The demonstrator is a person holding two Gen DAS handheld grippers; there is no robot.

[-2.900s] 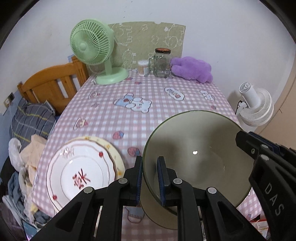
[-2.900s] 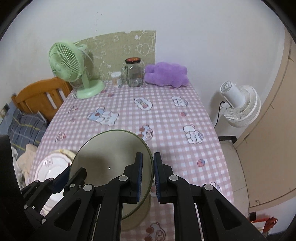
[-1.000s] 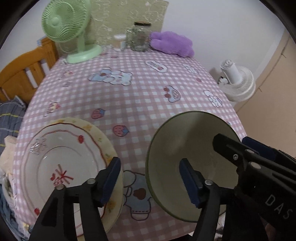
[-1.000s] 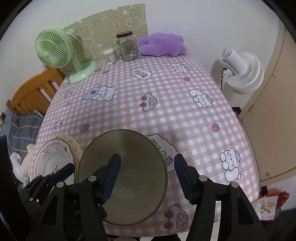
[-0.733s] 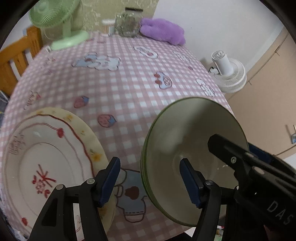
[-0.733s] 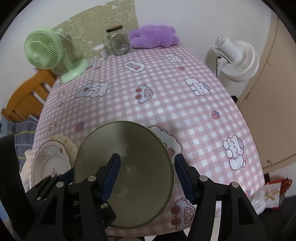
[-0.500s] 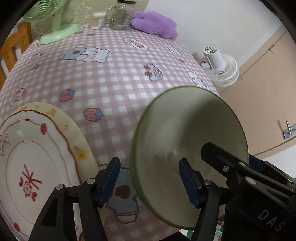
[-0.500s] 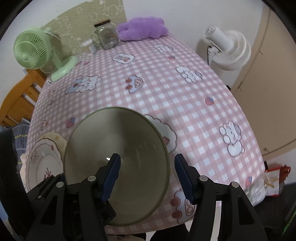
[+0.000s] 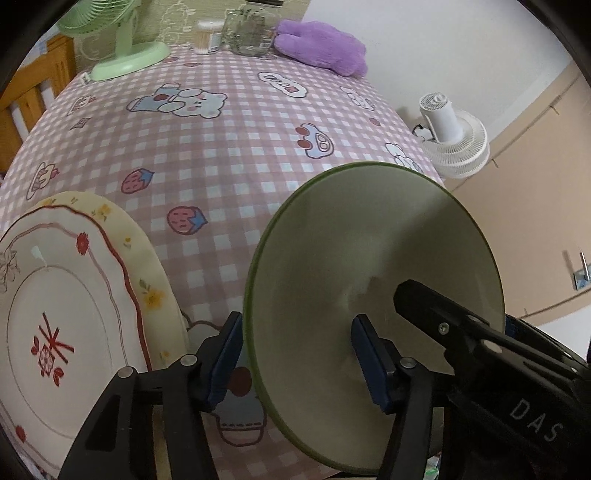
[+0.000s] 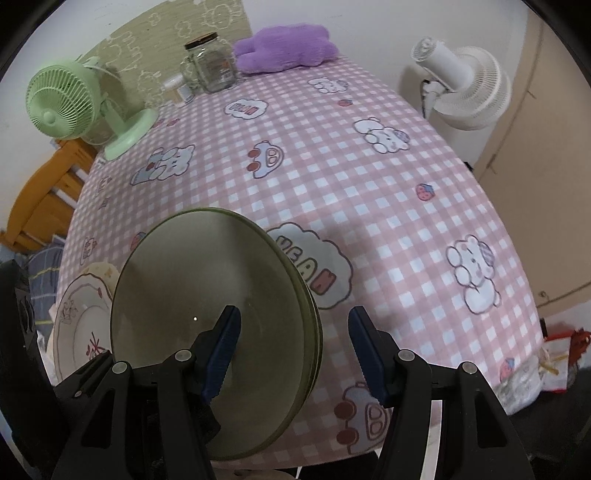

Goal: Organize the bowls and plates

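Green bowl (image 9: 373, 258) tilted further, jaws apart.

Two plates lie stacked at the near left: a white plate (image 9: 62, 325) on a cream plate (image 9: 147, 266). The green bowls (image 10: 207, 321) at near centre show two or three nested rims; the exact number is unclear. Two fans: a green fan (image 10: 70, 107) far left on the table, a white fan (image 10: 465, 92) off the table at right. One jar (image 10: 210, 62), one small tub (image 9: 209, 36) and one purple plush (image 10: 284, 46) sit at the far edge.
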